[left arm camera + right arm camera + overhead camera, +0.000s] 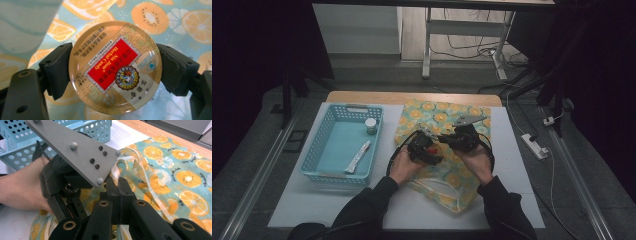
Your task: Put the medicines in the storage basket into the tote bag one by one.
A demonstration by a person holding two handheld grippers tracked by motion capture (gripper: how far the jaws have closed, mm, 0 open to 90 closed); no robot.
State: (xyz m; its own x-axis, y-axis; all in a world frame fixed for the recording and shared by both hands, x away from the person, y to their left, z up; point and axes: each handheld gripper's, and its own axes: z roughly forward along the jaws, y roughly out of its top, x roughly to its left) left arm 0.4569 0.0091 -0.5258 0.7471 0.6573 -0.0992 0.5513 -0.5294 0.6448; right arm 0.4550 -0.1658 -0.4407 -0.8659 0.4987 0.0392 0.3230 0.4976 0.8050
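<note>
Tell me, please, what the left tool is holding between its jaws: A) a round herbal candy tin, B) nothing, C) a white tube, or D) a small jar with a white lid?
A: the left tool has both pads pressed against the rim of a round herbal candy tin, above the orange-print bag.

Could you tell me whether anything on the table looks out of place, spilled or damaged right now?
Nothing stands out. The left gripper holds an intact candy tin over the orange-print bag, whose ribbon the right gripper pinches. The small jar stands upright in the blue basket.
</note>
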